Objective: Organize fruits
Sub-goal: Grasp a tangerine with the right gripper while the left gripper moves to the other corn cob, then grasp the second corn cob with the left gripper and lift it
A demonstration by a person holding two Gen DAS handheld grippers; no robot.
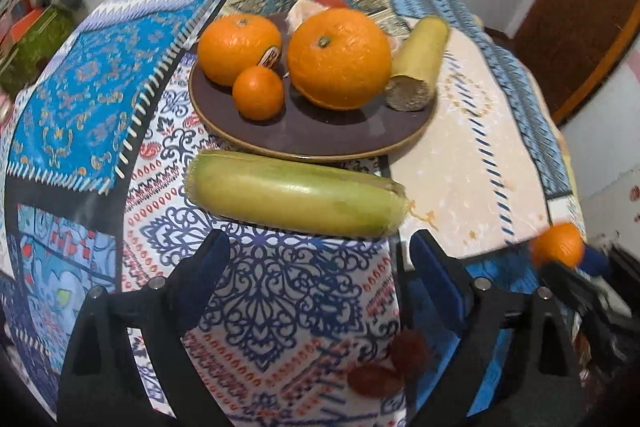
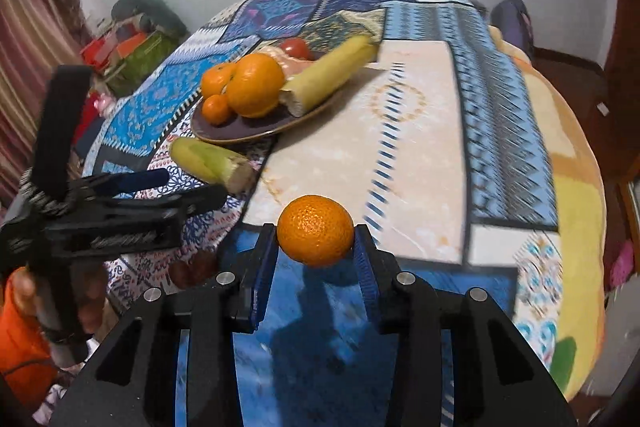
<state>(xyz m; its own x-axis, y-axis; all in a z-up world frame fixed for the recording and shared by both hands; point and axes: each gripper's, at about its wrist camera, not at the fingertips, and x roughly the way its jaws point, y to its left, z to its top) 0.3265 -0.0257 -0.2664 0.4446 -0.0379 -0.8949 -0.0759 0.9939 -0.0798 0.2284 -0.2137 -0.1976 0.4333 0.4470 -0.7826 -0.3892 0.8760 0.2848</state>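
Observation:
A dark plate (image 1: pixel 320 137) on the patterned cloth holds two large oranges (image 1: pixel 339 58), a small orange (image 1: pixel 258 92) and a cut yellow-green stalk (image 1: pixel 418 63). A second yellow-green stalk (image 1: pixel 296 193) lies on the cloth in front of the plate. My left gripper (image 1: pixel 316 259) is open and empty just short of that stalk. My right gripper (image 2: pixel 316 241) is shut on a small orange (image 2: pixel 315 229), held above the cloth to the right of the plate (image 2: pixel 240 131); that orange shows in the left wrist view (image 1: pixel 558 245) too.
Two dark red fruits (image 1: pixel 400 359) lie on the cloth near my left gripper. A tomato (image 2: pixel 296 47) and pale wrapping sit at the plate's far side. Cluttered bags (image 2: pixel 132 47) stand beyond the left edge. The left gripper (image 2: pixel 120 211) shows in the right wrist view.

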